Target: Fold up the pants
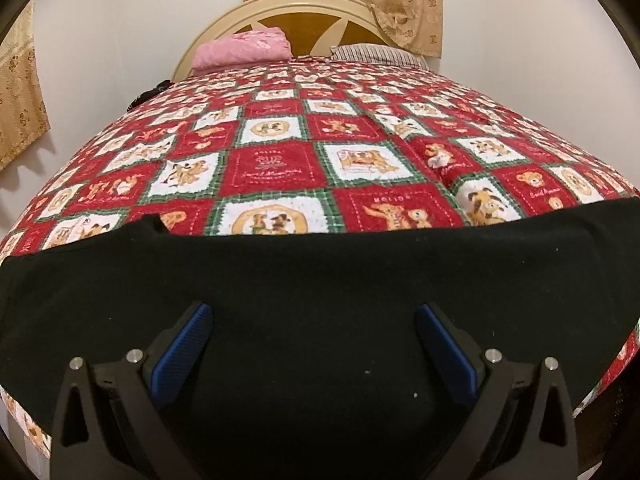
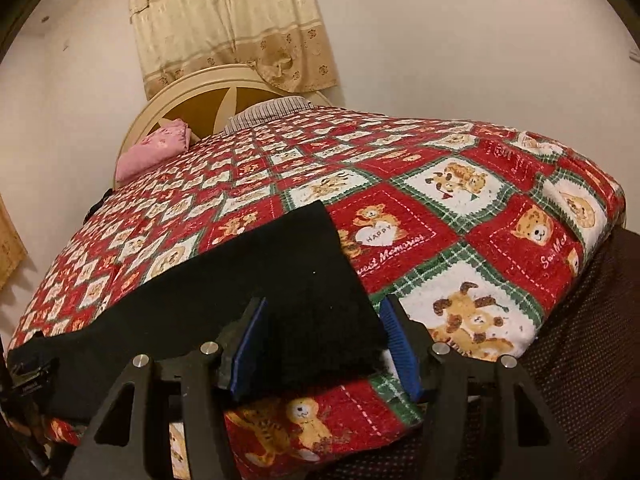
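Note:
Black pants [image 1: 320, 280] lie flat across the near edge of a bed with a red, white and green patchwork quilt [image 1: 280, 168]. My left gripper [image 1: 314, 312] is open, its blue pads spread wide just above the black cloth. In the right wrist view the pants [image 2: 248, 280] run from the left to their right end near the bed's corner. My right gripper [image 2: 324, 308] is open, its blue pads standing either side of the pants' right end edge, with the cloth between them.
A pink pillow [image 1: 244, 50] and a striped pillow [image 1: 376, 54] lie at the cream headboard [image 1: 304, 8]. Beige curtains [image 2: 228, 20] hang behind. The dark bed base [image 2: 580, 340] shows at the right corner. The other gripper [image 2: 28, 384] shows at the left edge.

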Tool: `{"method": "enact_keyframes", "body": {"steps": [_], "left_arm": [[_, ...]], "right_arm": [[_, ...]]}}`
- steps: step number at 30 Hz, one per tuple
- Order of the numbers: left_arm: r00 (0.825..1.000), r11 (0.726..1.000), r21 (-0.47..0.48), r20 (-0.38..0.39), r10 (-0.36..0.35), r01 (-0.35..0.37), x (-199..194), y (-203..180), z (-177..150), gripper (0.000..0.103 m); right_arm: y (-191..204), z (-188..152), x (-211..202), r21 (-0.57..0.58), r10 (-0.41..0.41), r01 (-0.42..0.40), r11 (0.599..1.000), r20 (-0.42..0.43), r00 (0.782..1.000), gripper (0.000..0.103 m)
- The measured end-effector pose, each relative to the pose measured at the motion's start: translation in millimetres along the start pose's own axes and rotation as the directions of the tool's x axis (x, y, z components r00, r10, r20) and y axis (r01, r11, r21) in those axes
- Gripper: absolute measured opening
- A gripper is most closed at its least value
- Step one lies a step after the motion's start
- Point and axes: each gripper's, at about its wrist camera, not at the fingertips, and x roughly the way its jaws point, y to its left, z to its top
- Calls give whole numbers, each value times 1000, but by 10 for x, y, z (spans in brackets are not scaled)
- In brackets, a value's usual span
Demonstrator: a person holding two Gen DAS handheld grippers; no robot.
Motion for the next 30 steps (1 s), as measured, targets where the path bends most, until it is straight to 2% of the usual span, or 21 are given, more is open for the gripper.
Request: {"method": "enact_keyframes", "body": {"steps": [6,8,9,13,15,21,23,27,30], "left_arm": [[1000,1000,0,0,-1,1,1,-3,-4,103],[1000,1000,1,-1,0,0,1,-3,-4,103],[1000,1000,1,-1,0,0,1,-1,-4,103],[1000,1000,2,1,2,-2,1,2,-10,103],[1000,1000,2,1,2,-2,0,1,-11,103],[1000,1000,3,16,8,-8,-16,1,-34,103],[1000,1000,2,14,7,-7,-16,5,-35,103],[1000,1000,3,15,8,-8,-17,3,-34,103],[1000,1000,4,16,9,-9,-18,3,-36,103]], "right_arm": [[75,-25,-17,-33,-44,44,998,-6,999,59],[109,-23,-6,-48,-87,87,995,-5,996,49],[138,-27,-4,-60,-103,103,993,-2,995,48],[212,-36,-1,-96,-90,90,991,-2,996,29],[245,-41,4,-114,-92,91,989,-4,996,27],[89,-23,0,-34,-5,5,999,-12,1000,26],[43,-26,-3,-8,48,-48,999,-12,999,25],[-203,-38,26,124,208,-207,970,0,978,26],[-241,-31,53,149,235,-233,961,4,972,26]]}}
